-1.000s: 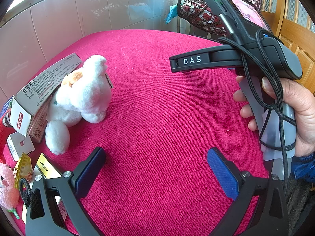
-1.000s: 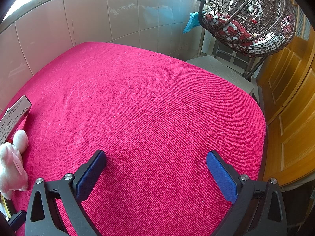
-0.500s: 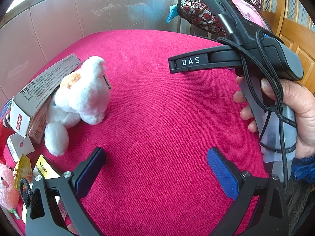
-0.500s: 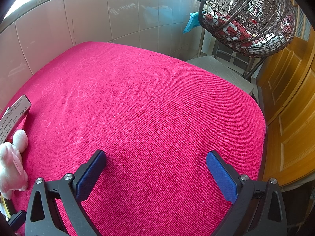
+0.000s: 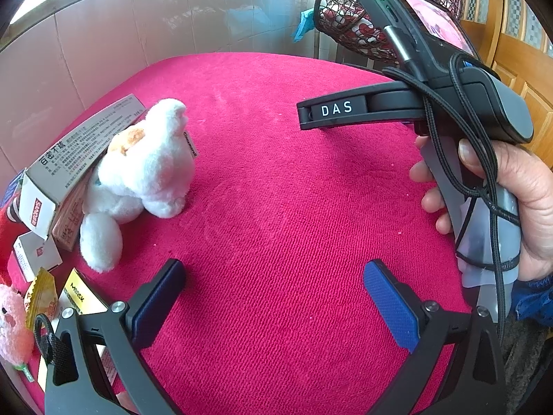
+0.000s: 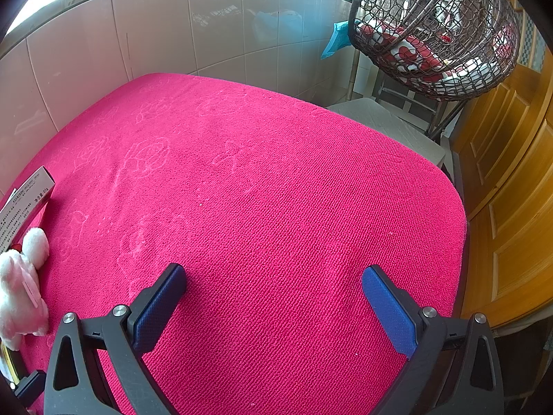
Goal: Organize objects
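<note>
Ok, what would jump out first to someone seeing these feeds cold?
The bright pink cloth filling both views. Then the white plush toy at its left side, leaning against a grey printed box, and the right hand-held gripper held over the cloth at the left wrist view's right.

Pink plush toy [image 5: 12, 325] edge-cropped

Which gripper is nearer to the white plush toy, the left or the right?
Left. The left gripper is open just right of the white plush toy; the right gripper, also open, hangs over bare cloth farther right.
</note>
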Demonstrator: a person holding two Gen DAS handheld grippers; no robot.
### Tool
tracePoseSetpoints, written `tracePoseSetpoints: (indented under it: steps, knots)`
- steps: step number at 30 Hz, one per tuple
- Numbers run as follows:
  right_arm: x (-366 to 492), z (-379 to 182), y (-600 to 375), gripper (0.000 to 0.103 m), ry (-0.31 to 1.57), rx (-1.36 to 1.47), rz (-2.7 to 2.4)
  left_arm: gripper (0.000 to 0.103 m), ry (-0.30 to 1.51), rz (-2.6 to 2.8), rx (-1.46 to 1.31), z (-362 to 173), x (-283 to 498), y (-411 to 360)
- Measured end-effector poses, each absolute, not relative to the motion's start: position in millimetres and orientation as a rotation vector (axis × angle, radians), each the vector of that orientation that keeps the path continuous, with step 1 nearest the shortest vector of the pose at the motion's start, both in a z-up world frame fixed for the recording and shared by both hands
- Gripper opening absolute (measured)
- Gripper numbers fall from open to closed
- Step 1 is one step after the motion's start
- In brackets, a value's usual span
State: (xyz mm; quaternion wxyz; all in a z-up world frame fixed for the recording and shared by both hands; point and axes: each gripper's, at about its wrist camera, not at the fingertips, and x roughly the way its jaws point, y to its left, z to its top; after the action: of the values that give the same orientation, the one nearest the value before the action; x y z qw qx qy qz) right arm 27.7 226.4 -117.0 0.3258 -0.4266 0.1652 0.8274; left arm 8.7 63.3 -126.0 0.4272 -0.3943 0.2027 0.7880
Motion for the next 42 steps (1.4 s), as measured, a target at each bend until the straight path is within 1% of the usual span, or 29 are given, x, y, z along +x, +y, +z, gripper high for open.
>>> tracePoseSetpoints:
  steps: [3, 8, 12, 16, 21, 23, 25, 32, 42]
  knots:
    - [27.7, -117.1, 226.3, 0.103, 0.433, -1.118, 2.169, 0.103, 0.500, 2.070, -0.918, -115.8, 14.8, 56.6]
    - [27.7, -117.2, 226.0, 0.103, 0.432, -1.117, 2.169, 0.103, 0.244, 2.136, -0.841, -77.0, 16.4, 25.5]
    - [27.6, -117.2, 226.0, 0.103, 0.432, -1.118, 2.168, 0.103, 0.134, 2.216, -0.737, -40.2, 14.7, -10.9]
    - [27.6, -117.1, 226.1, 0.103, 0.432, -1.118, 2.168, 0.103, 0.058, 2.251, -0.713, -14.2, 4.4, -54.9]
    - [27.7, -117.1, 226.3, 0.103, 0.433, -1.119, 2.168, 0.103, -0.004, 2.290, -0.760, -14.0, 0.3, -105.2]
    - [27.6, -117.1, 226.1, 0.103, 0.432, -1.118, 2.168, 0.103, -0.047, 2.302, -0.787, -20.6, -0.8, -113.9]
    - [27.6, -117.2, 226.0, 0.103, 0.432, -1.118, 2.169, 0.103, -0.049, 2.298, -0.810, -28.4, 5.1, -116.5]
    - [27.6, -117.1, 226.1, 0.103, 0.431, -1.118, 2.168, 0.103, 0.082, 2.271, -0.794, -49.5, 30.6, -97.0]
    - [28.9, -117.0, 227.7, 0.103, 0.428, -1.117, 2.167, 0.103, 0.091, 2.265, -0.741, -53.6, 42.0, -91.2]
